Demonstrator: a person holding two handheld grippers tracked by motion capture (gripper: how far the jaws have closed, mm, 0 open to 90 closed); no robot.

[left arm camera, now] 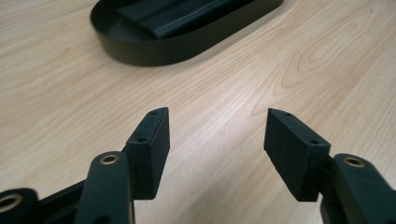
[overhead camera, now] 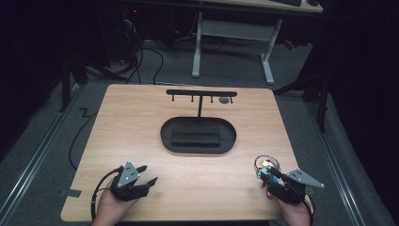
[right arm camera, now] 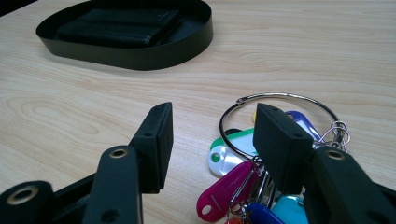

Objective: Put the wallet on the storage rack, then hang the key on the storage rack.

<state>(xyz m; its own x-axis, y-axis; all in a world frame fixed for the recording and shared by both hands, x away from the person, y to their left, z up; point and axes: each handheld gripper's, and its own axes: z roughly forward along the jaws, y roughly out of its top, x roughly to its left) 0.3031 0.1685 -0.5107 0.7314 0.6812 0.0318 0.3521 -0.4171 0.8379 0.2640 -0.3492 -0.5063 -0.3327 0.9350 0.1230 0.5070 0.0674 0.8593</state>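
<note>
Both tongs sit at the near edge, one in each of my hands: my left tongs [overhead camera: 143, 176] are spread wide over bare wood at the near left, and my right tongs [overhead camera: 267, 172] are spread too at the near right, with nothing pinched between the jaws of either.

Under everything lies the wooden tabletop [overhead camera: 122, 117]. At its middle sits a black oval tray [overhead camera: 198, 135], and in the left gripper view it lies at the far left, well apart from my jaws [left arm camera: 135, 46]. A dark flat rectangular block [overhead camera: 196, 134] lies inside the tray; in the right gripper view it looks like a folded wallet [right arm camera: 119, 25], though I cannot tell for sure. A thin black post rises from the far side of the tray to a black crossbar [overhead camera: 201, 92] with small pegs hanging under it.

A bunch of coloured key tags on a metal ring [right arm camera: 280, 100] lies on the tabletop at the near right, just at my right tongs. The ring's near part runs behind the right jaw, and a white-and-green tag [right arm camera: 229, 151], a pink tag [right arm camera: 224, 191] and blue tags [right arm camera: 273, 212] fan out between and beneath the jaws. I cannot tell whether a jaw touches the ring.
</note>
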